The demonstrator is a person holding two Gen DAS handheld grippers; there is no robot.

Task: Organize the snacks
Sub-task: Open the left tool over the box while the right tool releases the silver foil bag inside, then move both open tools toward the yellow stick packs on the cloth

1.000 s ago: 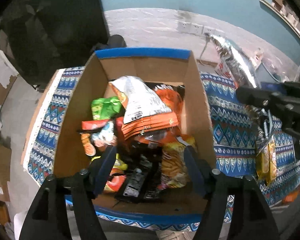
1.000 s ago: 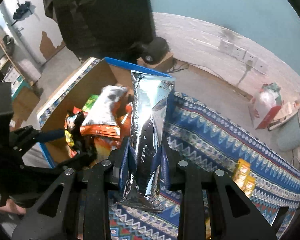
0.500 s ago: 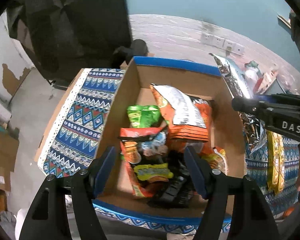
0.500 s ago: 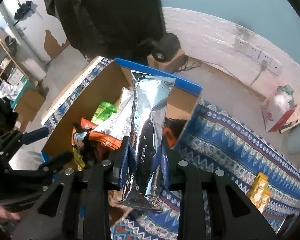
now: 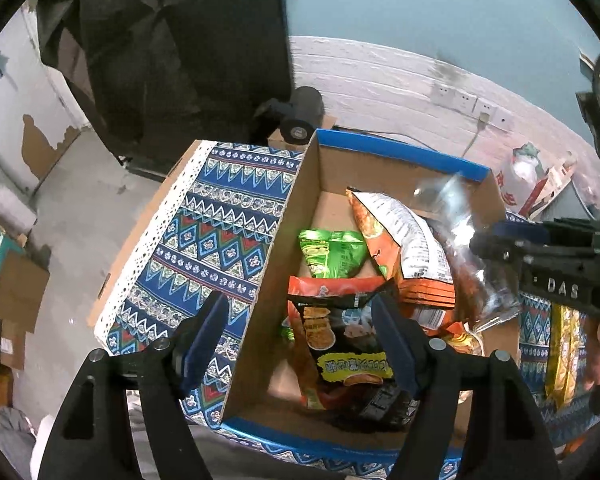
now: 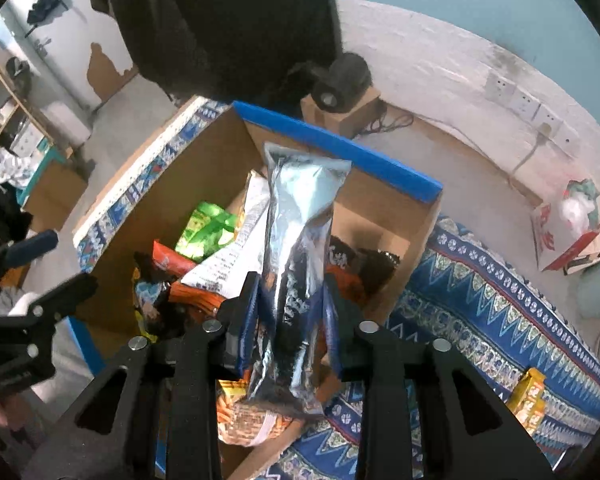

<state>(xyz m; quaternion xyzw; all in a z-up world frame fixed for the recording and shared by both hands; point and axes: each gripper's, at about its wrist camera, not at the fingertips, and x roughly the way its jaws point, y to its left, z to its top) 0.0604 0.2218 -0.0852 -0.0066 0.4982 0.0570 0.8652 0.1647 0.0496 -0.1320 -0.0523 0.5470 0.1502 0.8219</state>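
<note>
A cardboard box [image 5: 400, 152] with a blue rim holds several snack packets, among them a green one [image 5: 332, 252], an orange-and-white bag [image 5: 404, 232] and a black-and-orange packet [image 5: 340, 344]. My right gripper [image 6: 291, 284] hangs over the box [image 6: 332, 140]. A tall silver packet [image 6: 300, 220] stands upright between its jaws, which are opening; the pads still touch its sides. My left gripper [image 5: 300, 304] is open and opening wider. It straddles the box's left wall and holds nothing. The left wrist view shows the silver packet [image 5: 452, 216] blurred.
The box sits on a blue patterned cloth [image 5: 212, 232] whose white-trimmed left edge is close by. Yellow packets [image 6: 528, 396] lie on the cloth to the right. Behind the box, a black round device [image 5: 300, 116] rests on a small carton. A red-and-white bag [image 6: 572, 220] stands on the floor.
The right gripper carried the silver packet from beside the box to above its inside. The left gripper slid left, from over the snacks to astride the box's left wall.
</note>
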